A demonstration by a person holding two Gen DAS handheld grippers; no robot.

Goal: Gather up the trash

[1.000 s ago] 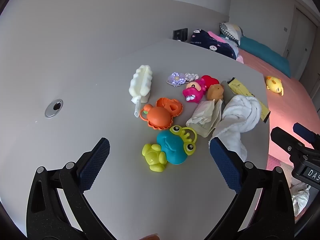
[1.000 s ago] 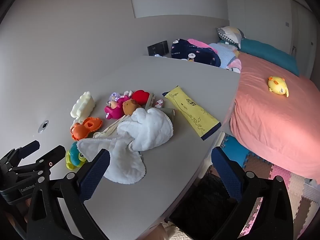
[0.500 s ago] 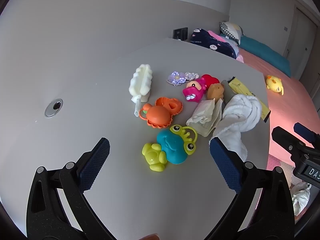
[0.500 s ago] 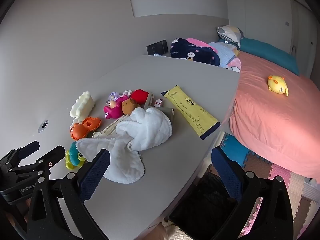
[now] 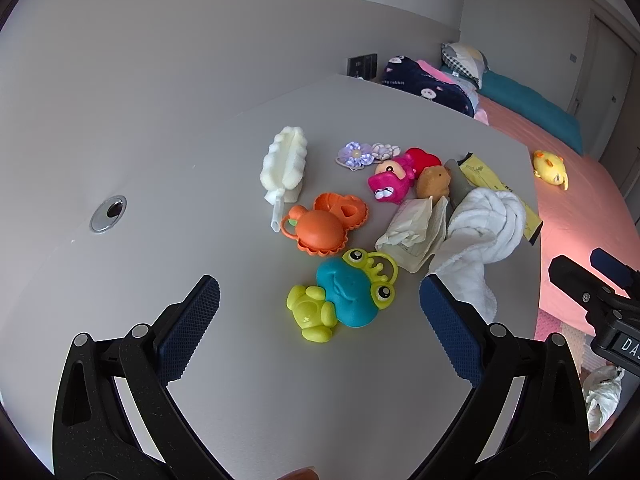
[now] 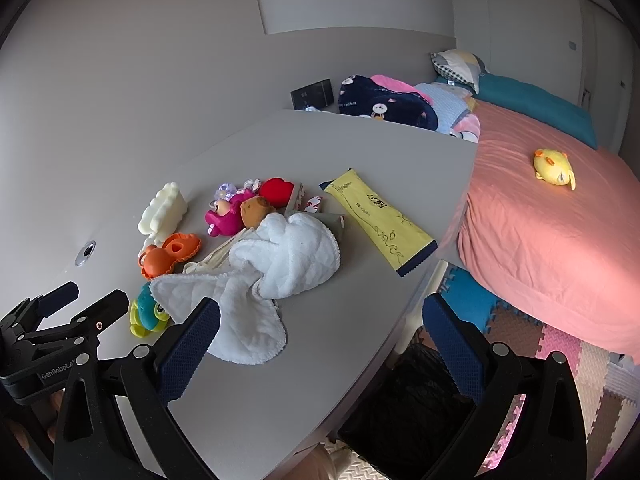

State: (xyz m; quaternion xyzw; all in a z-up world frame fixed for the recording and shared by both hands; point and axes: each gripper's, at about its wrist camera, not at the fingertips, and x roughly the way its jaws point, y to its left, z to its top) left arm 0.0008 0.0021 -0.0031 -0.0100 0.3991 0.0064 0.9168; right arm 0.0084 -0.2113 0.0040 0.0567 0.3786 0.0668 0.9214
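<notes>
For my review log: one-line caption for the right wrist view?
Open right gripper hovers over a grey table edge: white cloth, yellow wrapper, toys.

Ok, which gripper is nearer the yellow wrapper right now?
Right. The right gripper hangs at the table edge just short of the yellow wrapper; the left gripper sits past the toys and cloth.

We see little change over the last second. From the right gripper, the white cloth and the yellow packet now sit slightly further left ahead of it than a second ago, so that gripper has drifted a touch rightward along the bench. From the left gripper, the frog toy between its tips has barely shifted.
</notes>
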